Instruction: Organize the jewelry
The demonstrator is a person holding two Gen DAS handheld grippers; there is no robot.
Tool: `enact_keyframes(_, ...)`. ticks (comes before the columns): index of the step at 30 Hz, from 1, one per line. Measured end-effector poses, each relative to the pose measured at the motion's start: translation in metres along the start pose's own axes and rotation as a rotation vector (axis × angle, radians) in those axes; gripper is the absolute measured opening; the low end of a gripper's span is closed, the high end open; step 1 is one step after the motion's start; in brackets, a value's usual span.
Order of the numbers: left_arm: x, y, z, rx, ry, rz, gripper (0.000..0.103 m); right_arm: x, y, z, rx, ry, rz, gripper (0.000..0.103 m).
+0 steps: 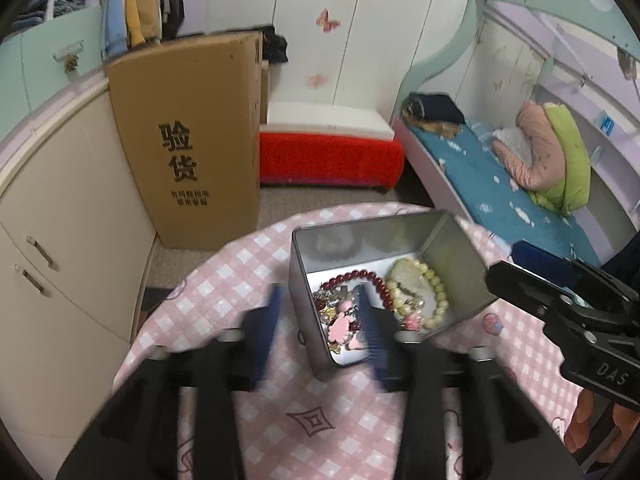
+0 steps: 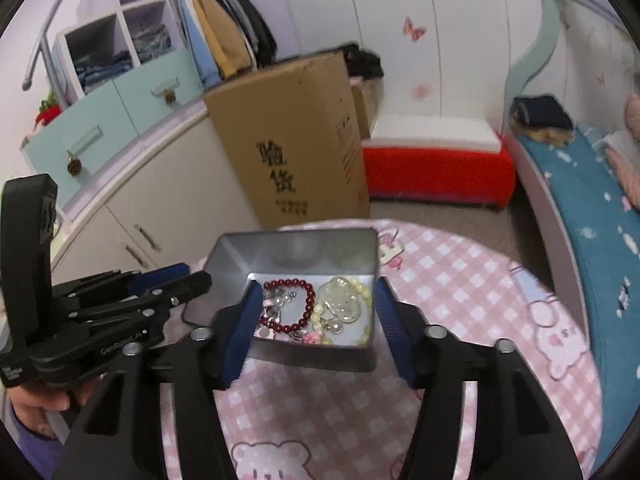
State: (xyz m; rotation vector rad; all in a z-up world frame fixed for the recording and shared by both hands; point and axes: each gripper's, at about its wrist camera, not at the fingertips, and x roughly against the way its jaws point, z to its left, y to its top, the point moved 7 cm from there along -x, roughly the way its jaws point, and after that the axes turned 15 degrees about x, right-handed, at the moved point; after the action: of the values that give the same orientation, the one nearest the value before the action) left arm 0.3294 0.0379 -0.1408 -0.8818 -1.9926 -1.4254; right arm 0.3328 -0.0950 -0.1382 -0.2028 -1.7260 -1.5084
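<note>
Both grippers, the left gripper point(image 1: 320, 336) and the right gripper point(image 2: 316, 328), are matte black frames with silver screws and ribbed blue fingers point(image 2: 240, 332), white "GenRobot.AI" lettering, held by bare-skinned hands with a purple sleeve point(image 2: 28, 440).
</note>
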Motion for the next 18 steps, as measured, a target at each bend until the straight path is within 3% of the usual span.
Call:
enact_keyframes(2, 0.014, -0.001, -0.003, -0.012, -0.005, -0.037, 0.048, 0.015, -0.001, 0.001, -0.010, -0.007, -0.019, 0.061)
enact_keyframes(7, 0.064, -0.009, -0.009, -0.029, 0.006, -0.174, 0.082, 0.067, -0.007, 0.012, 0.016, -0.065, -0.090, 0.071)
enact_keyframes(18, 0.151, -0.056, -0.035, -0.090, -0.016, -0.297, 0.083, 0.160, -0.025, 0.056, 0.105, -0.152, -0.208, 0.083)
